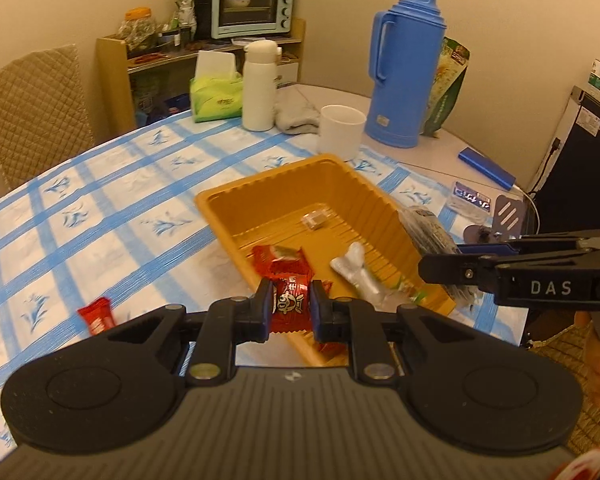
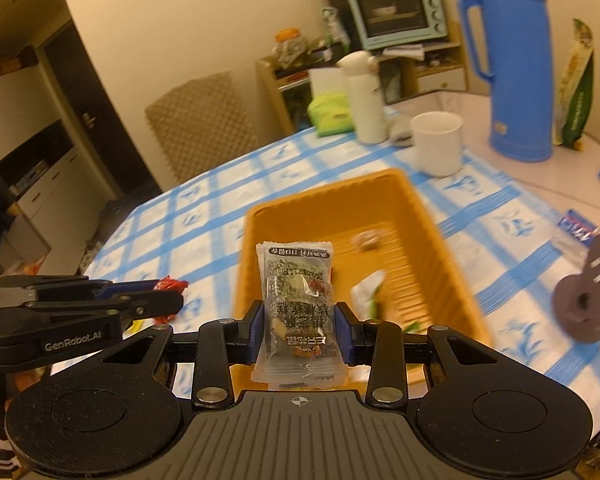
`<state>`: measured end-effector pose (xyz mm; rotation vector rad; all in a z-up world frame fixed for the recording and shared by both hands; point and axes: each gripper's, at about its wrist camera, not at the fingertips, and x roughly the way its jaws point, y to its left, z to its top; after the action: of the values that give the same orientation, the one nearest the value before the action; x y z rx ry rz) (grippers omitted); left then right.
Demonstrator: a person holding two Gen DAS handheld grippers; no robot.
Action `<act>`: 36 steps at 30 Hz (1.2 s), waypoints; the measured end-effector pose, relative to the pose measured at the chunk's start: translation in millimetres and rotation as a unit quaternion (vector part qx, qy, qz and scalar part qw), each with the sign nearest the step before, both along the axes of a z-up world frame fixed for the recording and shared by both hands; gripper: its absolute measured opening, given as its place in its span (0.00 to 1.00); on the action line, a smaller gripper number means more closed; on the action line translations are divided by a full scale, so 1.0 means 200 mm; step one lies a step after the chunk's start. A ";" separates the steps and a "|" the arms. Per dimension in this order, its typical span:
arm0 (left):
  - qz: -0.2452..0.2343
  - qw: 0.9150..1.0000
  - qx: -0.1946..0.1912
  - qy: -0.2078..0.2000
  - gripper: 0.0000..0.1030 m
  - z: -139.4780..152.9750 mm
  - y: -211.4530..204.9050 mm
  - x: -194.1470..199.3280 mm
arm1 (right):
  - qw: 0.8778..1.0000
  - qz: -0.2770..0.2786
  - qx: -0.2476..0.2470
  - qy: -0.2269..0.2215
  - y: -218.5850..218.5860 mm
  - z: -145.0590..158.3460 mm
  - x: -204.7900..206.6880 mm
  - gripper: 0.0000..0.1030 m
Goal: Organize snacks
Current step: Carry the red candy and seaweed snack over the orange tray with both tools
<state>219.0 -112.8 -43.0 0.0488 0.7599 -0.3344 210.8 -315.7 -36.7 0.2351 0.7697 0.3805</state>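
The orange tray (image 1: 220,200) sits on the blue-checked tablecloth (image 1: 100,208) near the table's near edge, and both grippers hang over its near end with a snack each. The left gripper (image 1: 290,308) has its jaws closed onto a red snack packet (image 1: 289,307) printed with a cartoon face, held just above the tray's near left corner. The right gripper (image 2: 300,326) is clamped on a clear packet of dark seeded snack (image 2: 298,300), which stands upright between the fingers over the tray's near rim; in the left wrist view this gripper reaches in from the right, across the tray's right wall. Inside the tray lie another red packet (image 1: 278,258), a silvery white wrapper with a green end (image 1: 358,274) and, farther back, a small clear-wrapped piece (image 1: 316,220). One more red packet (image 1: 97,315) lies loose on the cloth, left of the tray and well apart from it. Just behind the tray's far end stands a white cup (image 1: 340,131), with a blue thermos (image 1: 406,68), a white bottle (image 1: 259,85), a green tissue pack (image 1: 216,98) and a grey cloth (image 1: 296,114) ranged beyond it. To the tray's right a dark phone stand (image 2: 584,300) sits on the cloth.
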 end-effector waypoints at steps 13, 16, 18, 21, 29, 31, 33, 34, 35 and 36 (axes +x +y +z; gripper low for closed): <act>-0.003 1.000 0.019 0.018 0.17 -0.11 -0.23 0.22 | 1.000 -0.015 -0.009 0.019 -0.14 -0.12 0.24 0.36; 0.002 0.999 0.027 0.019 0.17 -0.12 -0.24 0.29 | 1.000 -0.007 -0.018 0.023 -0.12 -0.16 0.30 0.36; 0.004 0.999 0.033 0.017 0.17 -0.13 -0.25 0.33 | 0.999 -0.002 -0.026 0.025 -0.11 -0.19 0.35 0.36; 0.008 0.999 0.034 0.015 0.17 -0.13 -0.25 0.39 | 0.999 0.006 -0.033 0.027 -0.10 -0.23 0.43 0.36; 0.009 0.999 0.037 0.013 0.17 -0.14 -0.26 0.49 | 0.998 0.020 -0.062 0.020 -0.05 -0.30 0.57 0.36; 0.008 0.999 0.038 0.014 0.17 -0.14 -0.26 0.50 | 0.997 0.020 -0.069 0.022 -0.04 -0.31 0.60 0.36; 0.007 0.999 0.039 0.015 0.17 -0.15 -0.26 0.51 | 0.997 0.021 -0.078 0.020 -0.03 -0.32 0.62 0.37; 0.007 0.999 0.040 0.016 0.17 -0.15 -0.26 0.52 | 0.996 0.021 -0.083 0.018 -0.02 -0.33 0.62 0.37; 0.007 0.999 0.040 0.017 0.17 -0.16 -0.26 0.52 | 0.996 0.022 -0.087 0.013 -0.02 -0.33 0.62 0.37; 0.007 0.999 0.039 0.019 0.17 -0.16 -0.26 0.53 | 0.996 0.021 -0.090 0.008 -0.01 -0.33 0.62 0.37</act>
<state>325.0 -165.0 -74.6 0.1116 0.8097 -0.2933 335.3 -318.6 -102.0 0.0520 0.8200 0.3474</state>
